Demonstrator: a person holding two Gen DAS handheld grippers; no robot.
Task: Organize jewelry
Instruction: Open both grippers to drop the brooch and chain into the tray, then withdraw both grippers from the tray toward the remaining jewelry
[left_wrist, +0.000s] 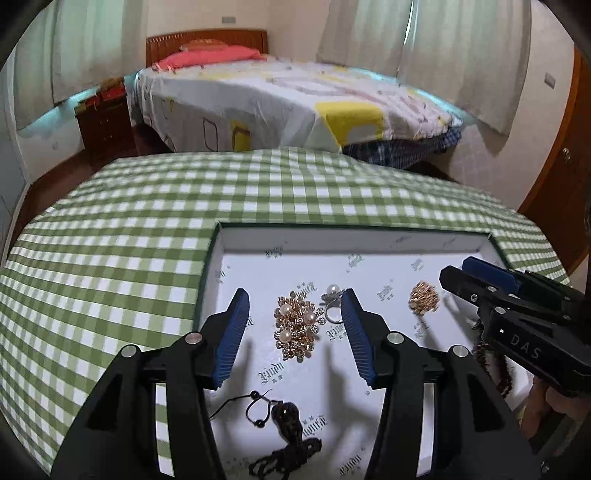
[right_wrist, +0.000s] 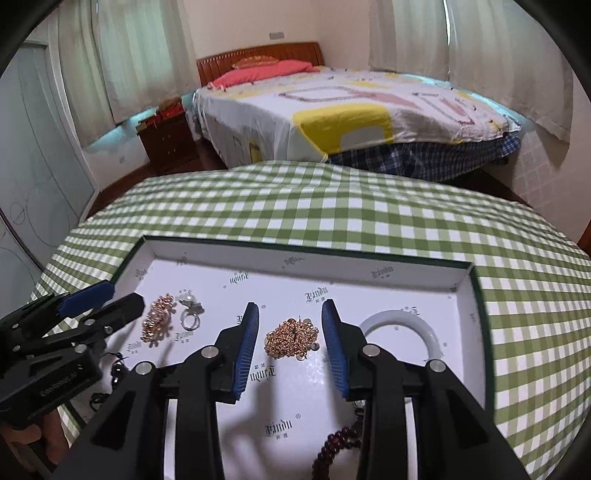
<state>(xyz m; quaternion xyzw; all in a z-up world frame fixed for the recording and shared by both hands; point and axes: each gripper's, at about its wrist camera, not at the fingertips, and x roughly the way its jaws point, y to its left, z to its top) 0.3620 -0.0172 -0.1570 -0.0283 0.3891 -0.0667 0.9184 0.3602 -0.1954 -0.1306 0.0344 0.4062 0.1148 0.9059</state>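
Gold-toned pieces already lie on the white liner of the tray (left_wrist: 399, 236): a pearl brooch (left_wrist: 295, 326) sits between the spread, empty jaws of the left gripper (left_wrist: 293, 334), a pearl ring (left_wrist: 332, 304) just beside it. The right gripper (right_wrist: 290, 345) is likewise released, straddling a gold cluster (right_wrist: 291, 338) without pressing it. Both should probably lift straight up, so no pad drags a piece across the liner, then move to whichever item needs placing next
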